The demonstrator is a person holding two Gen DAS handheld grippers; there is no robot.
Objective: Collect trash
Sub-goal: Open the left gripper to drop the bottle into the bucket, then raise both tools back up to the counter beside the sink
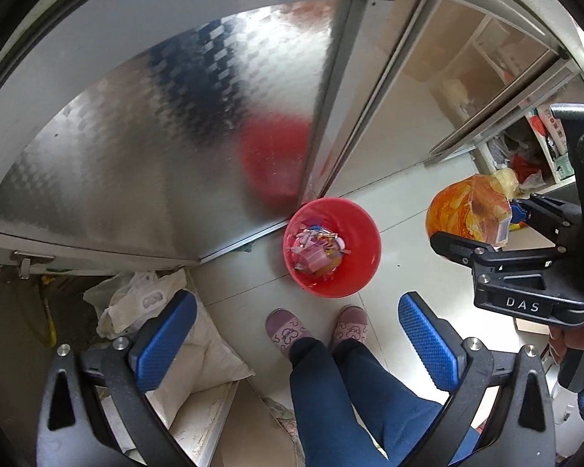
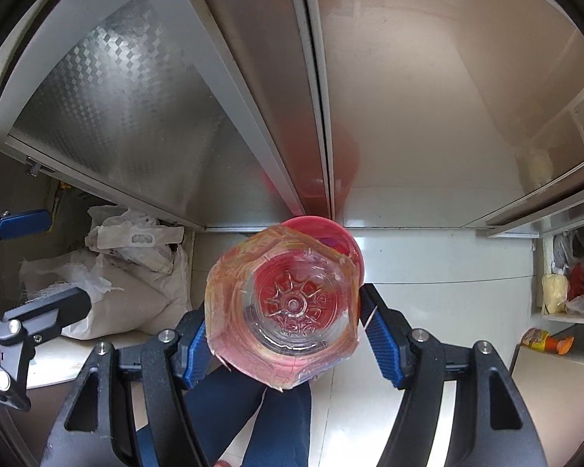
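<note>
A red trash bucket (image 1: 333,247) stands on the floor against the metal cabinet, with several wrappers inside. My right gripper (image 2: 284,323) is shut on a clear plastic bottle with an orange label (image 2: 288,307), held bottom-forward above the bucket (image 2: 348,241), which it mostly hides. In the left wrist view the bottle (image 1: 467,214) hangs to the right of the bucket in the right gripper (image 1: 482,233). My left gripper (image 1: 292,334) is open and empty, above the person's feet.
White sacks and a plastic bag (image 1: 144,303) lie at the left under the cabinet. Shelves with clutter (image 2: 568,288) are at the right. An orange packet (image 2: 545,340) lies on the floor. The person's slippers (image 1: 315,329) stand before the bucket.
</note>
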